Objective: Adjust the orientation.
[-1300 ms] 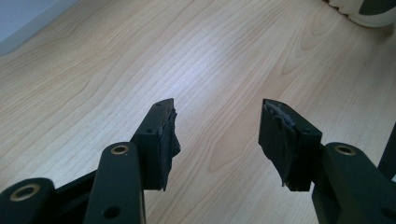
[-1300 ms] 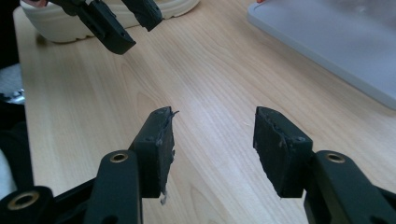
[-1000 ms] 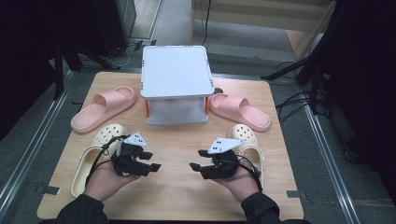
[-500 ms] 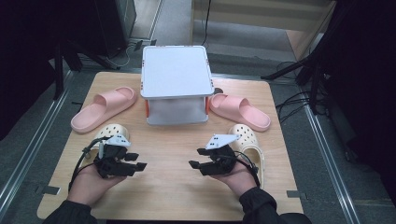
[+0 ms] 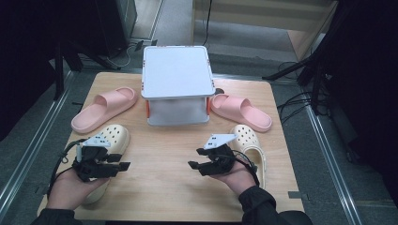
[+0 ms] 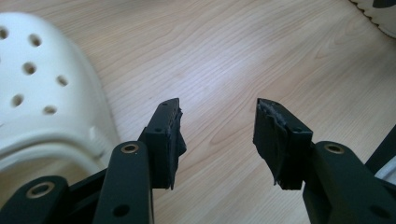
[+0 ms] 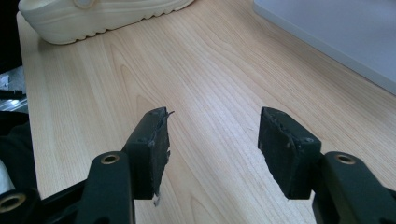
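Note:
Two cream clogs lie on the wooden table. The left clog sits partly under my left hand, and the right clog lies beside my right hand. My left gripper points right over bare wood. Its jaws have just been closing a little but still stand open with nothing between them; the holed clog toe is just to their left. My right gripper points left, open over bare wood, with the left clog farther ahead.
A white box-like stand occupies the middle back of the table. A pink slide lies at its left and another pink slide at its right. Bare wood stretches between the two grippers. Dark floor and cables surround the table.
My left hand and its gripper have moved left, away from the table's middle and over the heel end of the left clog. The right gripper has stayed in place.

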{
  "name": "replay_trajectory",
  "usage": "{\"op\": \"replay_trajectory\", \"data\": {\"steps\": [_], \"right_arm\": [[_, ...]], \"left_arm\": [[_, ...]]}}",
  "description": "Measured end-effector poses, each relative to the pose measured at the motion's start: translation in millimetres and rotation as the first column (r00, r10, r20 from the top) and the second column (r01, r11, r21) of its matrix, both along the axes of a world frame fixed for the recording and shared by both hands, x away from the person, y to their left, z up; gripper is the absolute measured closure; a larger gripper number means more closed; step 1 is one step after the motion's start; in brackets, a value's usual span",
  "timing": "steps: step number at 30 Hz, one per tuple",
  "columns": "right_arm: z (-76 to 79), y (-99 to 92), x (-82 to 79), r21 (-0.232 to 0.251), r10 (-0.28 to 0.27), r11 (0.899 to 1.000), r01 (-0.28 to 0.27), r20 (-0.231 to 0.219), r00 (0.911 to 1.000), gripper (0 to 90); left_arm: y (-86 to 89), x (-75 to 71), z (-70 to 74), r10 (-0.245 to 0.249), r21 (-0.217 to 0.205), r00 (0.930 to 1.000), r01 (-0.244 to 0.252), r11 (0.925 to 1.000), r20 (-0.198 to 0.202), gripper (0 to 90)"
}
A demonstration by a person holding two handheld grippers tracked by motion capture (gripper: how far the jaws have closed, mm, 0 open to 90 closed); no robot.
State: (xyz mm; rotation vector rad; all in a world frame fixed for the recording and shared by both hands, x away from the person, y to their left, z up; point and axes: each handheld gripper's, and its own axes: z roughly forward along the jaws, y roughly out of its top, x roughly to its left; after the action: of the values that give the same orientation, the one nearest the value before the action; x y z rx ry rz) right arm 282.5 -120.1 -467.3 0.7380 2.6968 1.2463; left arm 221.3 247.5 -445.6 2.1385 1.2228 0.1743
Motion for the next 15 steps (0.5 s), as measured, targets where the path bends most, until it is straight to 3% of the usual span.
{"op": "replay_trajectory", "data": {"steps": [8,15], "right_arm": [[-0.2,-1.5,1.2,-0.007,-0.012,1.000,0.012,0.006,0.9999,42.6],[-1.3,-1.4,2.3,-0.016,-0.013,1.000,0.013,0.005,0.9999,41.6]], "left_arm": [[22.4,-10.2,4.4,0.058,-0.005,0.9983,-0.058,0.9983,-0.011,51.3],[38.8,-9.5,-1.9,0.150,0.012,0.9883,-0.150,0.9886,-0.026,50.6]]}}
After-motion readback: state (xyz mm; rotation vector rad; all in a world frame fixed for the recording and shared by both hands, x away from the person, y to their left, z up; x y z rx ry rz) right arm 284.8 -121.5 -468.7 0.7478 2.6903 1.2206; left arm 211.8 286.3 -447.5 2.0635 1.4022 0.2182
